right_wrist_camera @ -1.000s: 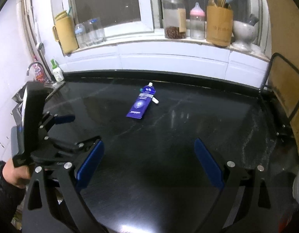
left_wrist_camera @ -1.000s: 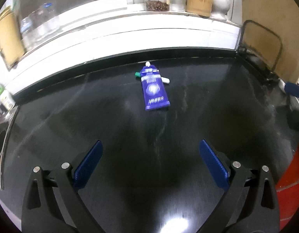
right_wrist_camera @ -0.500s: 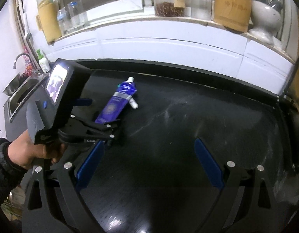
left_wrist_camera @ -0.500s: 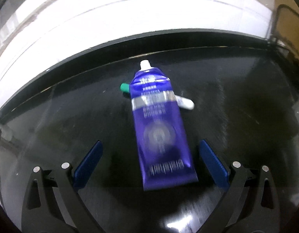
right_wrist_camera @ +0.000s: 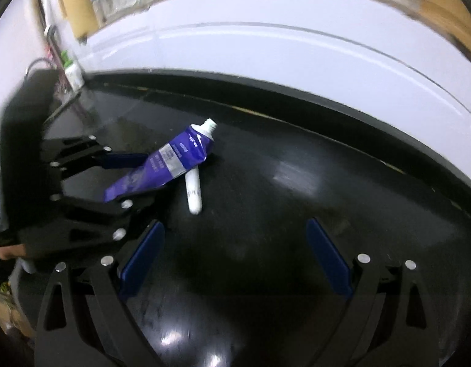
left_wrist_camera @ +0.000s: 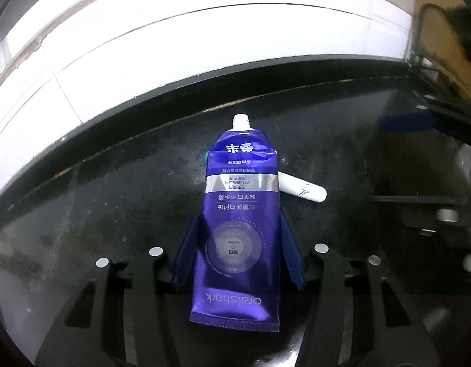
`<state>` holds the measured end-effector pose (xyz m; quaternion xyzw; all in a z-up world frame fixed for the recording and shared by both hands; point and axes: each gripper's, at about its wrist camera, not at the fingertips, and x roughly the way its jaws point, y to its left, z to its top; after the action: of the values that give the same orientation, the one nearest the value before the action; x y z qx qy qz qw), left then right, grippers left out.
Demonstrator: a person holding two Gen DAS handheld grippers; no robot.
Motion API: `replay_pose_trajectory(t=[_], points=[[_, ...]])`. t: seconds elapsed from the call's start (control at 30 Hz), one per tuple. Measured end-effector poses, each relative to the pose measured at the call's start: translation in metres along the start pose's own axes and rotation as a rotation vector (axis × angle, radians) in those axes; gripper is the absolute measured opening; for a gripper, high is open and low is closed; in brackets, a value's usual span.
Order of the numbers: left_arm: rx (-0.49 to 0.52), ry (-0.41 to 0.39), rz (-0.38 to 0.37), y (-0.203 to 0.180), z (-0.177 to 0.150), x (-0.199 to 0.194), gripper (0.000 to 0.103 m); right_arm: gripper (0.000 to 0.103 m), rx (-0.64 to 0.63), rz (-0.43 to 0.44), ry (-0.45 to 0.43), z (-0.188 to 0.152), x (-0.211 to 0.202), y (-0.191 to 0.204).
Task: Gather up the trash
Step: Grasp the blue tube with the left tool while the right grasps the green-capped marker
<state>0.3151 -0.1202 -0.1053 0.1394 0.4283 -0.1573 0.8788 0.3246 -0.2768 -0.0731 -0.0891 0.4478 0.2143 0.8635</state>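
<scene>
A: On the black bench (left_wrist_camera: 97,214), near the middle of the left wrist view, lies a purple tube (left_wrist_camera: 240,232), its white open neck pointing to twelve o'clock toward the white tiled wall (left_wrist_camera: 174,46).

B: And the left hand-held gripper (left_wrist_camera: 240,232)?

A: Its jaws have just been closing, and the tube sits between them. The blue pads (left_wrist_camera: 186,253) lie against both long edges of the tube's lower half, so it is pinching the tube. The crimped end reaches to six o'clock, over the black frame.

B: Anything else by the tube?

A: A white stick (left_wrist_camera: 302,191) pokes out from under it toward three o'clock, and a bit of green (left_wrist_camera: 205,158) shows at its nine o'clock edge; I cannot tell what that is.

B: What does the right wrist view give?

A: The right hand-held gripper (right_wrist_camera: 233,257) is spread wide, with nothing between its pads, above bare bench. The tube (right_wrist_camera: 171,160) is at about eleven o'clock from it, with the white stick (right_wrist_camera: 194,191) just beside and partly under it. The left hand-held gripper (right_wrist_camera: 128,177) comes in from nine o'clock, one finger on either side of the tube. A bit of a hand (right_wrist_camera: 4,249) shows at the left edge.
</scene>
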Motion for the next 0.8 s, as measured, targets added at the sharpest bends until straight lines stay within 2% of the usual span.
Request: replay_pose_trajectory(t=[0.1, 0.2, 0.27, 0.3, 0.37, 0.4, 0.43, 0.5, 0.6, 0.63, 0.67, 0.8], points=[[0.015, -0.011, 0.034, 0.005, -0.004, -0.002, 0.050, 0.091, -0.044, -0.016, 0.036, 0.007, 0.025, 0.010], [0.010, -0.004, 0.029, 0.017, -0.010, -0.004, 0.050, 0.090, -0.080, -0.031, 0.040, 0.013, 0.042, 0.018], [0.007, -0.009, 0.044, 0.024, -0.012, -0.007, 0.050, 0.087, -0.088, -0.022, 0.030, 0.017, 0.047, 0.022], [-0.003, -0.005, 0.041, 0.030, -0.014, -0.007, 0.050, 0.082, -0.097, -0.014, 0.024, 0.021, 0.050, 0.024], [-0.019, -0.008, 0.040, 0.038, -0.016, -0.010, 0.050, 0.068, -0.114, 0.003, 0.016, 0.028, 0.054, 0.026], [-0.023, -0.010, 0.042, 0.041, -0.016, -0.012, 0.050, 0.053, -0.120, 0.009, 0.013, 0.030, 0.055, 0.027], [-0.031, -0.017, 0.043, 0.046, -0.019, -0.016, 0.049, 0.033, -0.127, 0.018, 0.014, 0.032, 0.055, 0.029], [-0.040, -0.021, 0.047, 0.051, -0.020, -0.020, 0.049, 0.014, -0.134, 0.020, 0.028, 0.033, 0.055, 0.033], [-0.062, -0.035, 0.050, 0.060, -0.024, -0.033, 0.044, 0.014, -0.138, 0.016, 0.038, 0.030, 0.051, 0.043], [-0.071, -0.039, 0.051, 0.062, -0.025, -0.039, 0.020, 0.014, -0.138, 0.019, 0.042, 0.029, 0.049, 0.046], [-0.080, -0.035, 0.046, 0.067, -0.031, -0.046, 0.014, 0.014, -0.135, 0.007, 0.044, 0.026, 0.047, 0.050], [-0.108, -0.012, 0.030, 0.068, -0.041, -0.059, 0.011, 0.014, -0.093, -0.028, 0.038, 0.019, 0.029, 0.064]])
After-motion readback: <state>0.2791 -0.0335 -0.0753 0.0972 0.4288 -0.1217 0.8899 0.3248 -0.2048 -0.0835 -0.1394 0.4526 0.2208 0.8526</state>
